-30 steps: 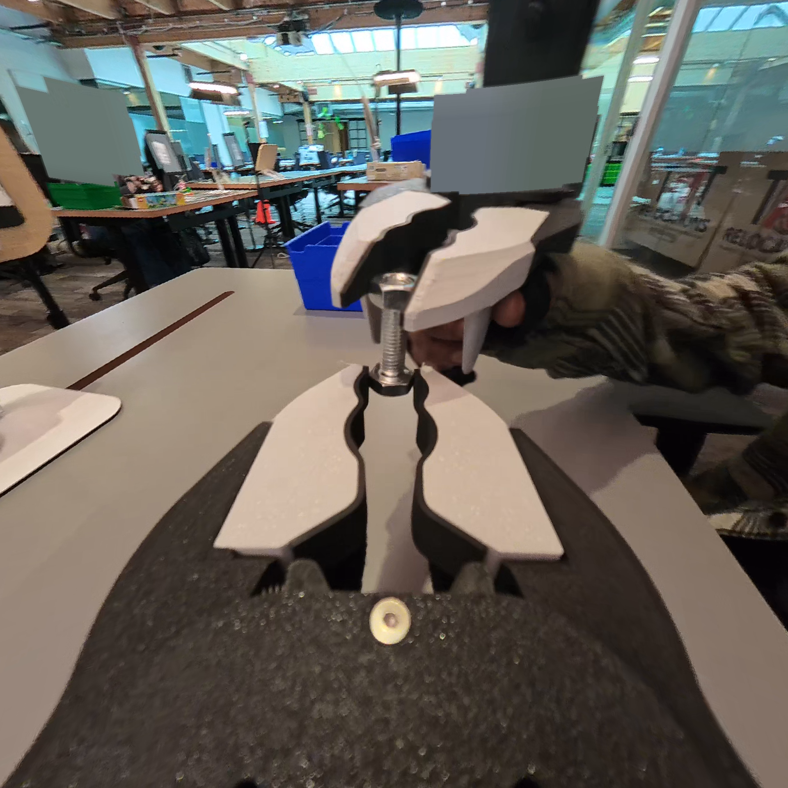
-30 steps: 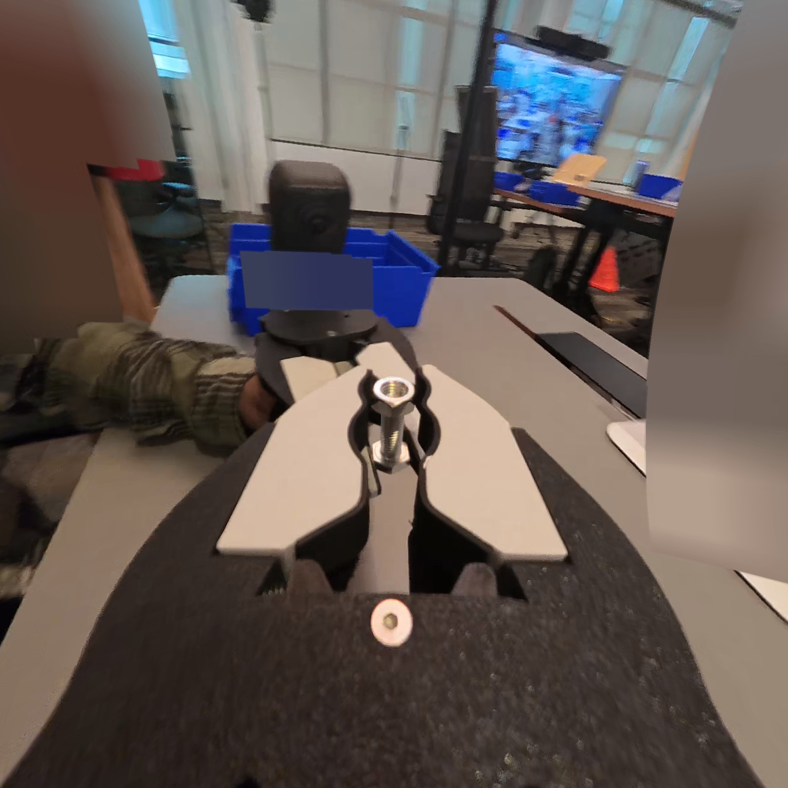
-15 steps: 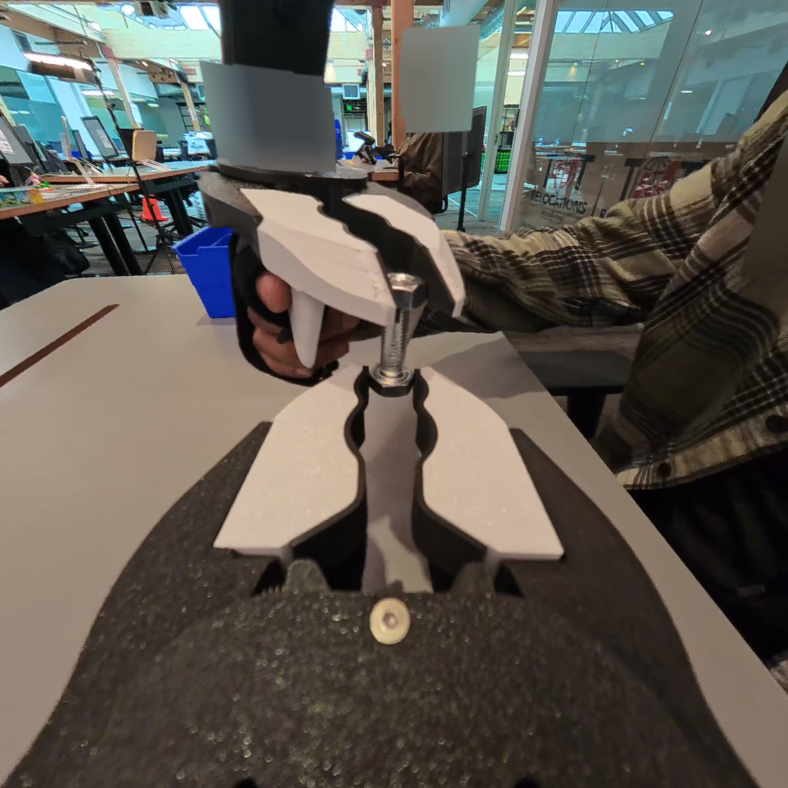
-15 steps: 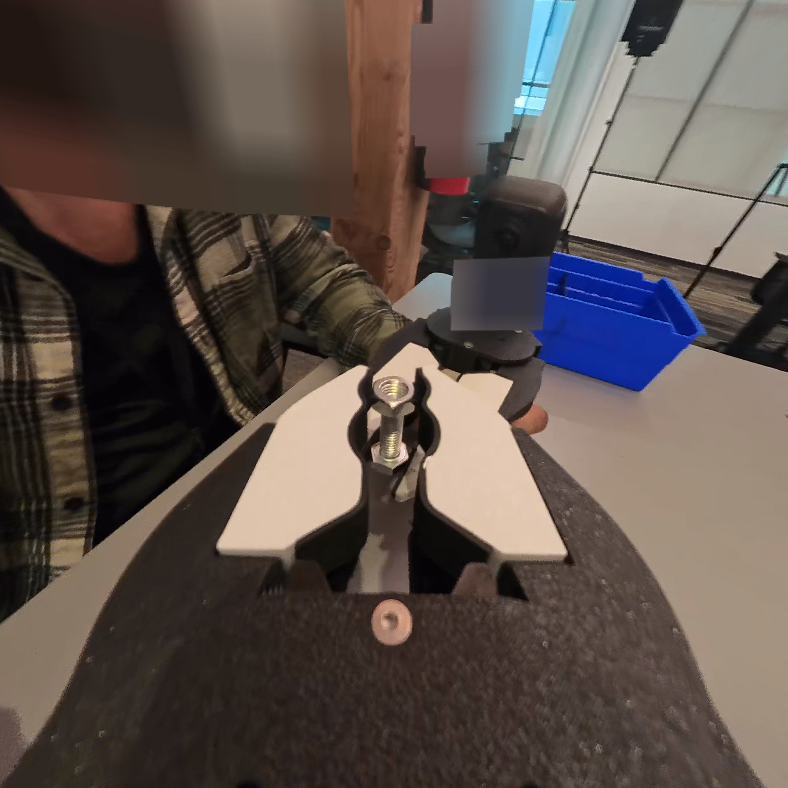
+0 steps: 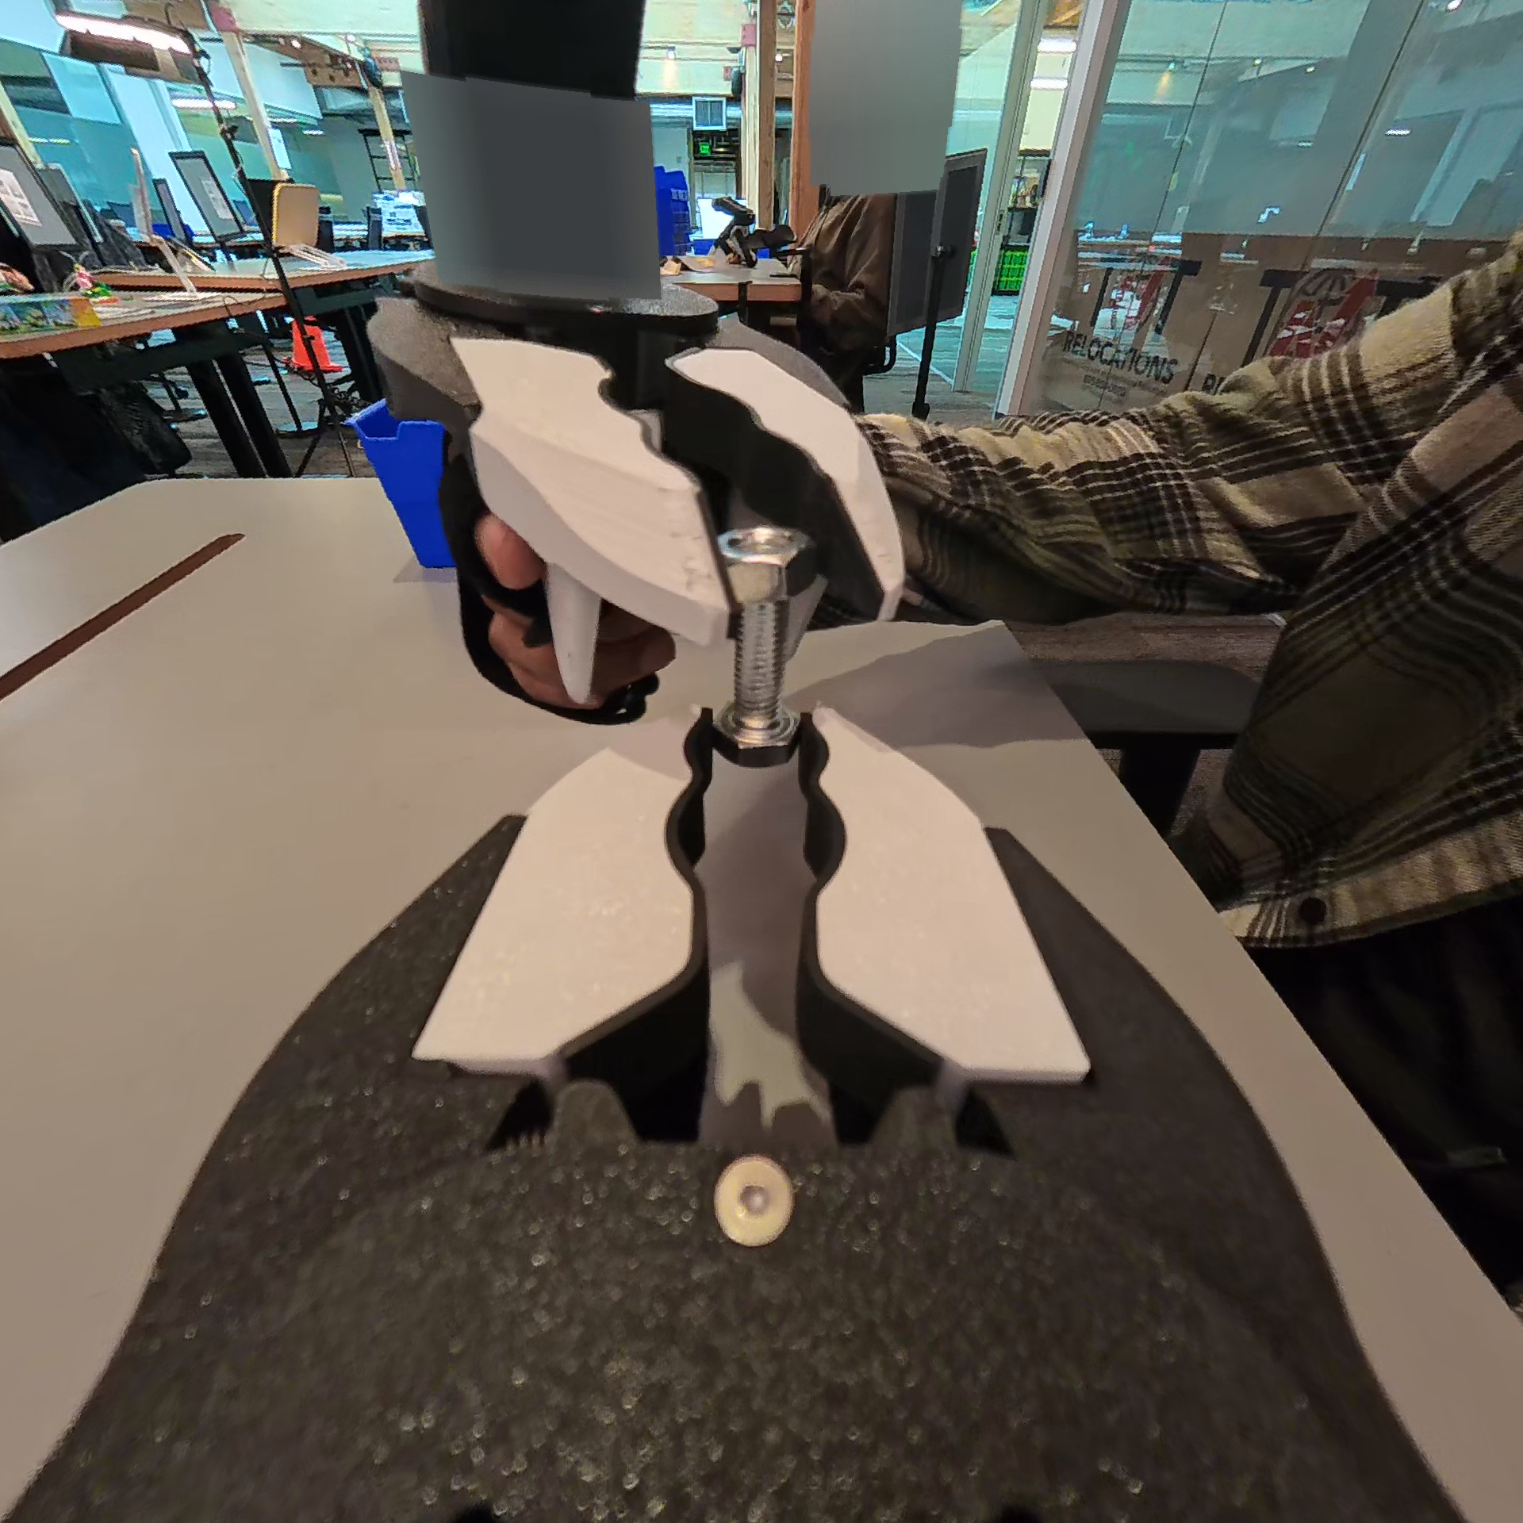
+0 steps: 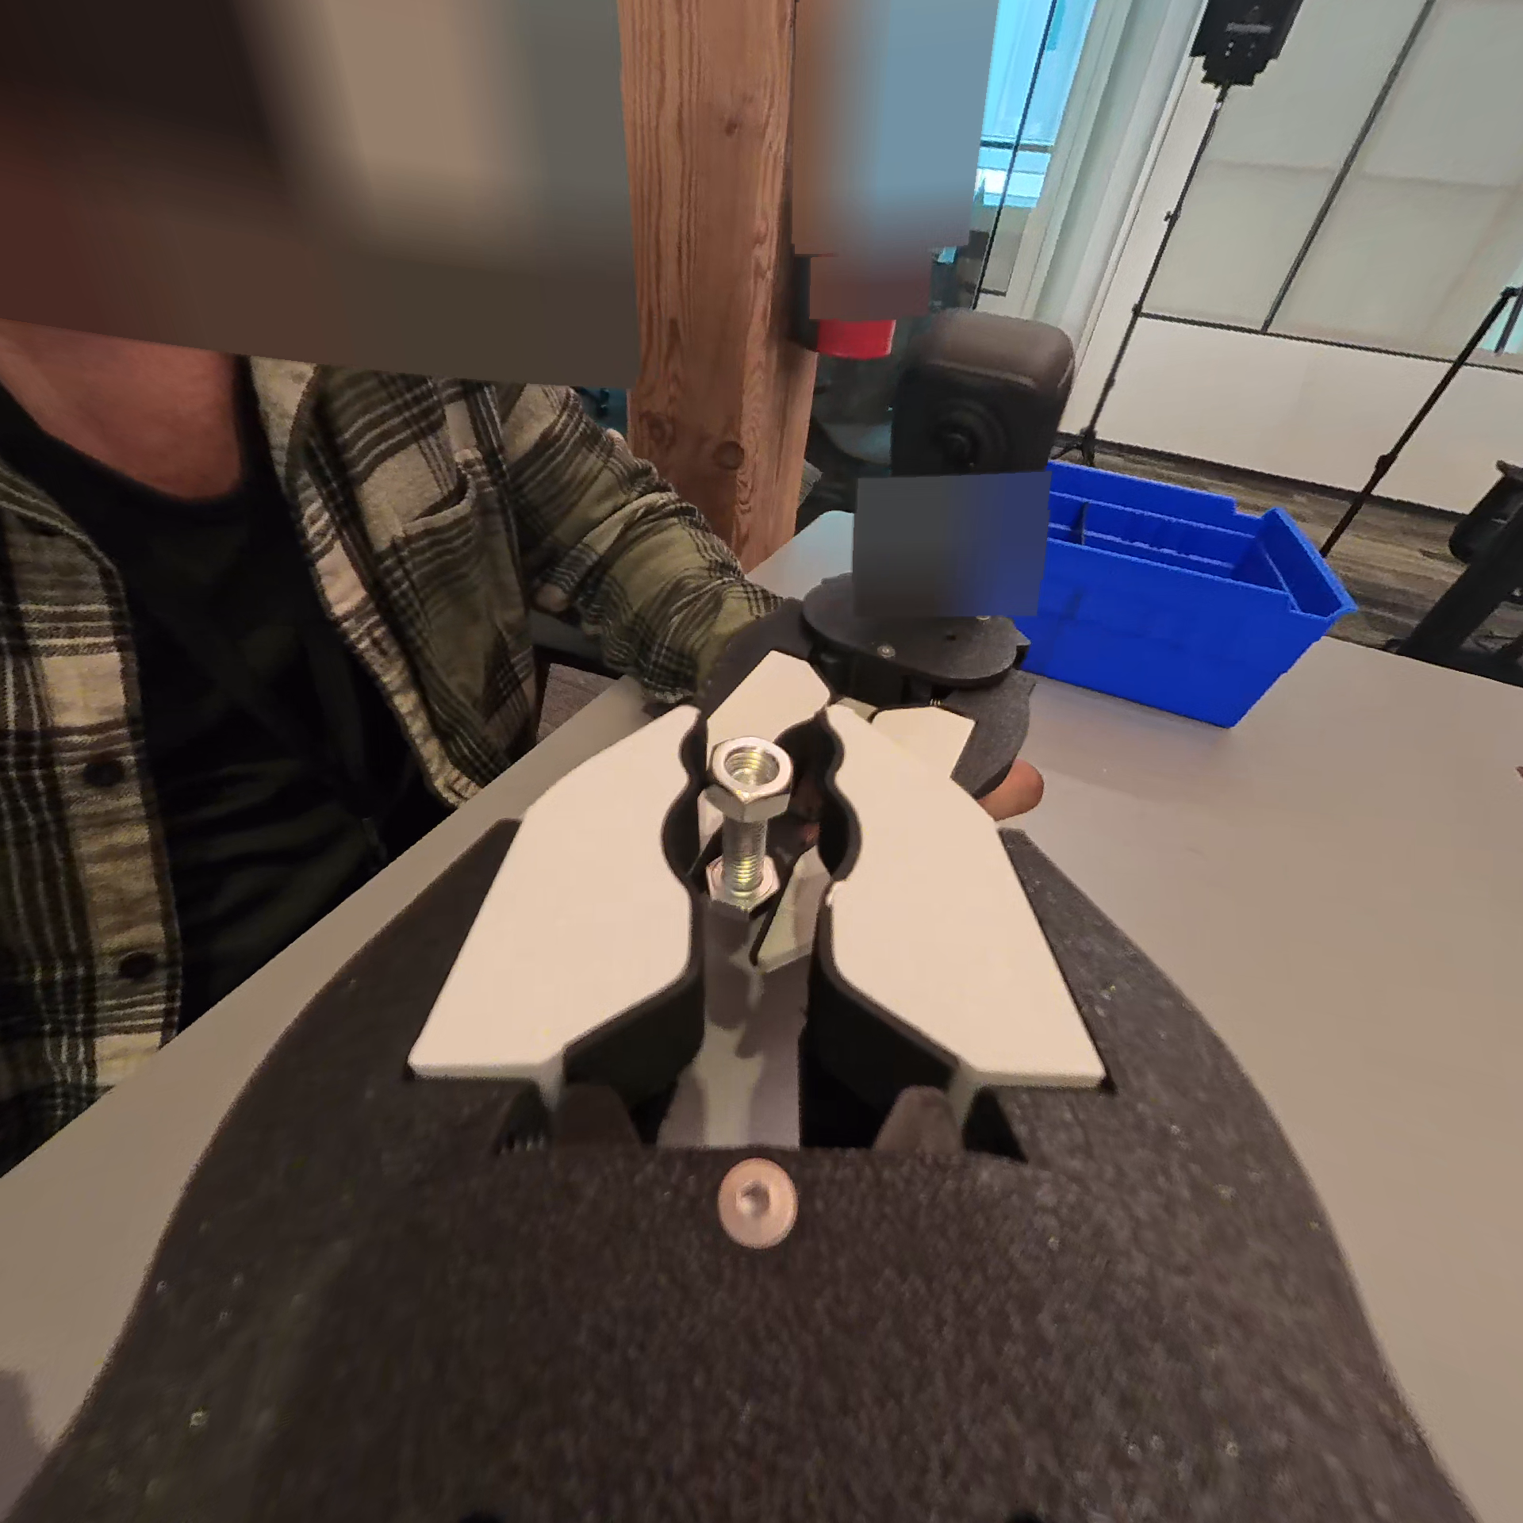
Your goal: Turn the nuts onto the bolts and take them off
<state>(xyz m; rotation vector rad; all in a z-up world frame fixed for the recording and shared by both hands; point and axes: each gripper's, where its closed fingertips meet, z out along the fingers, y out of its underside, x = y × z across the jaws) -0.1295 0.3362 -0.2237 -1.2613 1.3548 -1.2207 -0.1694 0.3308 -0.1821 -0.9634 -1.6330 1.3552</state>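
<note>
A silver bolt [image 5: 758,651] stands upright above the grey table [image 5: 247,783]. My left gripper [image 5: 754,738] is shut on the nut [image 5: 754,733] at the bolt's lower end. My right gripper [image 5: 766,577] comes in from above and is shut on the bolt's hex head [image 5: 762,564]. In the right wrist view my right gripper [image 6: 758,742] clamps the head [image 6: 750,775]. The nut [image 6: 742,886] sits lower on the thread, held by the left gripper's fingers [image 6: 783,931]. The left gripper's body [image 6: 906,659] is just beyond.
A blue bin [image 5: 404,486] stands on the table behind the grippers; it also shows in the right wrist view [image 6: 1178,593]. A person in a plaid shirt [image 6: 371,577] sits at the table's near edge [image 5: 1154,865]. A dark strip [image 5: 124,602] runs across the table at the left.
Both views have swung round. The right gripper has turned about the bolt's axis relative to the left, mostly in the first half second. Both grippers stay shut on head and nut.
</note>
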